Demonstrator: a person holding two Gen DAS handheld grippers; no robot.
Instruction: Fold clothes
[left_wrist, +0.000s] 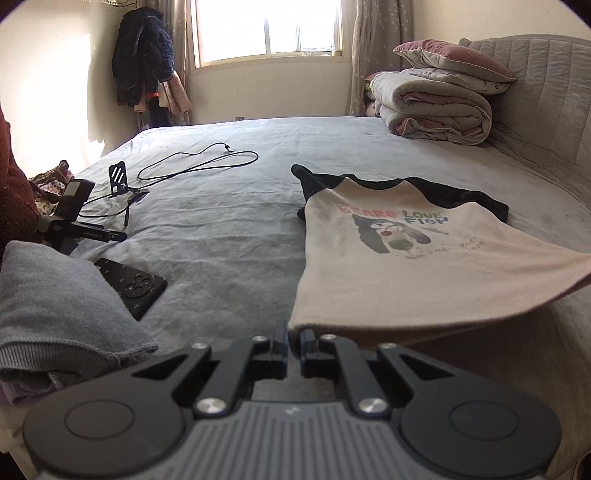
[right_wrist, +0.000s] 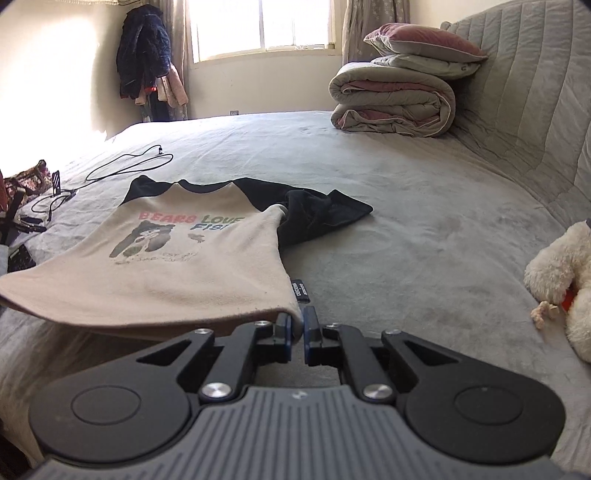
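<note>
Pinching shirt (left_wrist: 406, 266) hem corners, both hand-held grippers (left_wrist: 293, 341) (right_wrist: 298, 328) clamped, open bed (right_wrist: 424, 221) beyond

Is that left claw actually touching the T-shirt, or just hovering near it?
Touching. In the left wrist view, the left claw is pinched shut on the bottom corner of the T-shirt, and the hem lifts off the bed from there.

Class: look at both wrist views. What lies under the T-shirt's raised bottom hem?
The T-shirt is pinched at its hem corners by the left gripper and right gripper. Beneath the hem only shadowed bed sheet shows. Farther back, the shirt covers whatever lies below.
</note>
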